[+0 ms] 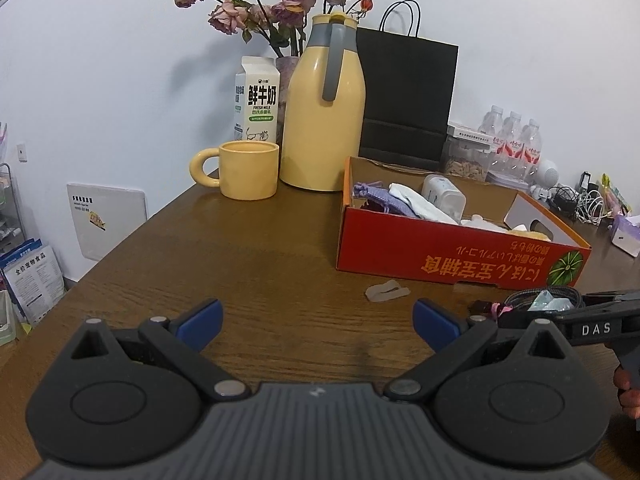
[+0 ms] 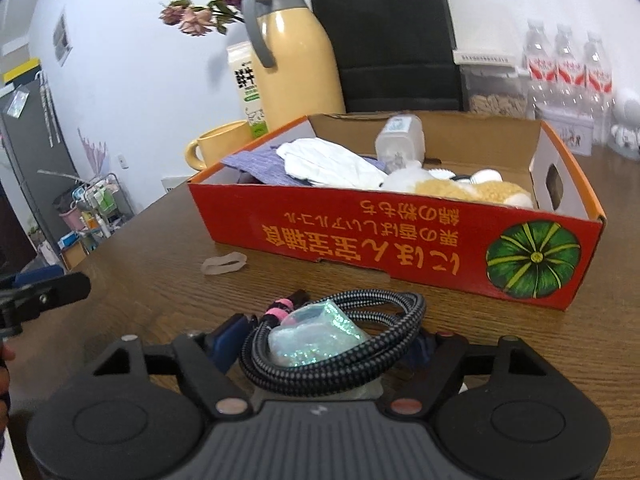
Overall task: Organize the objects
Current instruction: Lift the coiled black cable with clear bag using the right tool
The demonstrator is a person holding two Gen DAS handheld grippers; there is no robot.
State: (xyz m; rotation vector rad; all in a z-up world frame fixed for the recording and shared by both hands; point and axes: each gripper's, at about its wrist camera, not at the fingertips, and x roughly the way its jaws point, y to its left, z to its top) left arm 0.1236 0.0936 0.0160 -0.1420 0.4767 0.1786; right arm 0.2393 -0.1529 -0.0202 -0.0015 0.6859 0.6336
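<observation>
Two tongs work over the wooden counter (image 1: 248, 248). The right tongs (image 2: 320, 344) straddle a coiled braided cable (image 2: 340, 332) with a glittery packet (image 2: 316, 336) nested in the coil; whether the blue pads already press on it I cannot tell. The bundle lies on the counter just in front of the red cardboard box (image 2: 400, 240), which already holds cloths and a plush toy, so it looks bound there next. The left tongs (image 1: 318, 326) hang released and empty, probably waiting. A loose rubber band (image 1: 386, 291) lies near the box's front wall.
</observation>
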